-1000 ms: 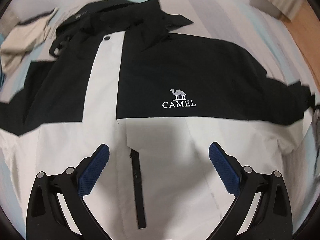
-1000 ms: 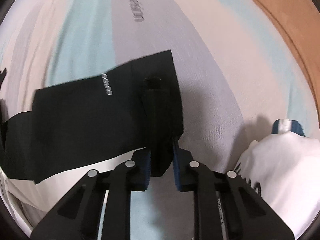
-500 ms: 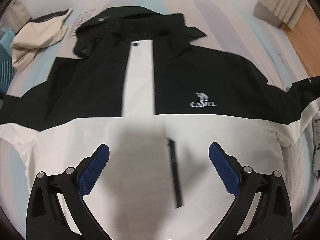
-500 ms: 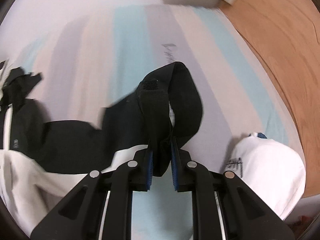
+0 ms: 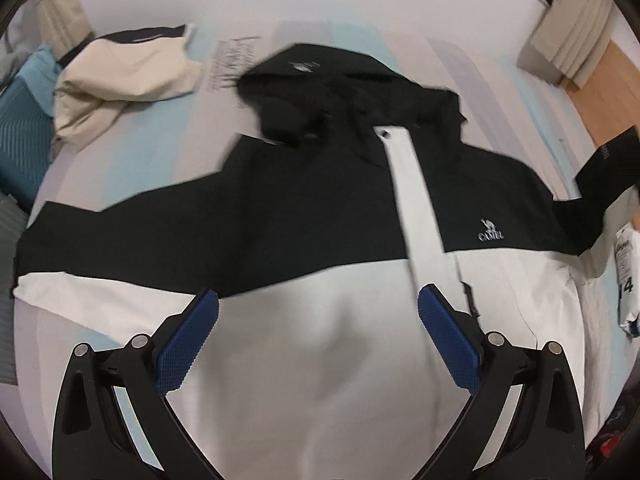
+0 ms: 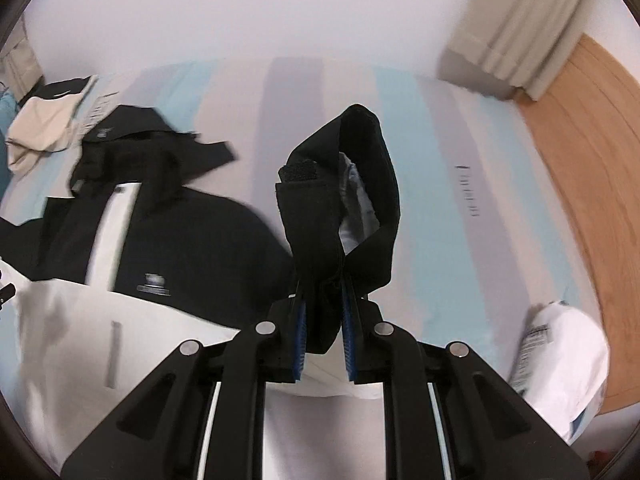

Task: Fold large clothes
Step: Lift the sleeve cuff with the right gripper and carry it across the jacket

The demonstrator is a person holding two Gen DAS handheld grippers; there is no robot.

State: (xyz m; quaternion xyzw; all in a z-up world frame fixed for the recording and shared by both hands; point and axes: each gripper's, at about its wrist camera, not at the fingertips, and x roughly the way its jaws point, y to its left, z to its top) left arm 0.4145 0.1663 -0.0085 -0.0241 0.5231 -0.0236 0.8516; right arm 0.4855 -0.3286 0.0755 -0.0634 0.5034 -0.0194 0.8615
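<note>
**Lifting one jacket sleeve off the bed**

Spreading across most of the striped bed (image 5: 132,152), the black-and-white jacket (image 5: 320,208) lies front up. Its black hood (image 5: 320,92) points toward the far edge and its white lower half lies toward the near edge, under my left tongs. One sleeve reaches out flat toward the bed's left edge. The other sleeve's black cuff (image 6: 344,208) is raised off the sheet, near the bed's right side, and droops over itself above my right tongs.

A crumpled cream garment (image 5: 120,80) sits near the far left corner, well apart from the hood. A white plastic package (image 6: 560,360) rests at the bed's right edge, near the wooden floor (image 6: 592,160).

My right tongs (image 6: 323,336) are clamped on the cuff, black fabric pinched between the blue pads. My left tongs (image 5: 318,344) stand wide apart over the white hem, holding nothing; I cannot tell if they touch the fabric.
</note>
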